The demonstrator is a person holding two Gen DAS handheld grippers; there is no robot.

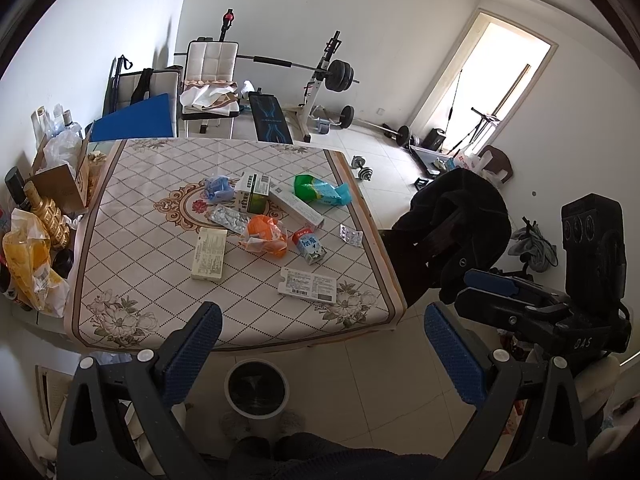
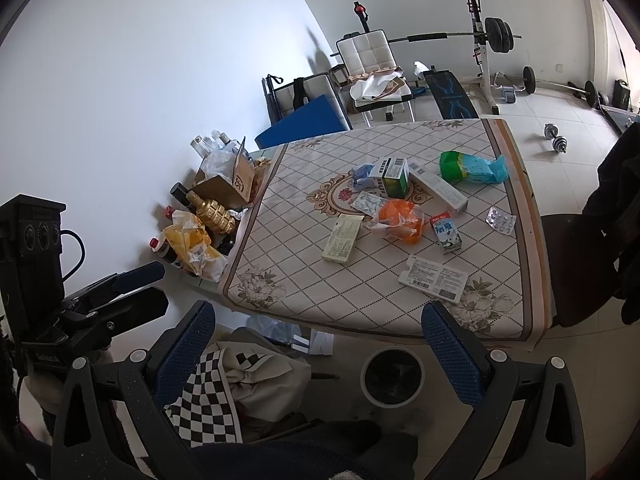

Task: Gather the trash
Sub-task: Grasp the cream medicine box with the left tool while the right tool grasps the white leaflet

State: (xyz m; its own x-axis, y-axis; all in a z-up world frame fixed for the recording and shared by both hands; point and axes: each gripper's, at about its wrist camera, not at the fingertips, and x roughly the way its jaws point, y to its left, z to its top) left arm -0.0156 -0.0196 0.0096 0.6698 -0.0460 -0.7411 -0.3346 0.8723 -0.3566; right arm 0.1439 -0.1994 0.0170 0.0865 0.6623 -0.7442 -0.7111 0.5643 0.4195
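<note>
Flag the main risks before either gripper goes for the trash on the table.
1. The blister pack lies flat and thin near the table's edge; fingers may skid off or nudge it overboard.
2. The orange wrapper touches the silver blister sheet and overlaps nearby boxes, so a grab could drag neighbours along.
3. The bin sits on the floor by the table's near edge; its mouth looks narrow for the flattened white box.

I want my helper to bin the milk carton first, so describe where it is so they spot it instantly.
On the diamond-patterned tablecloth, look right of the crumpled orange plastic bag near the middle. The small milk carton lies there, the only box with a red top and blue "Pure Milk" lettering.
</note>
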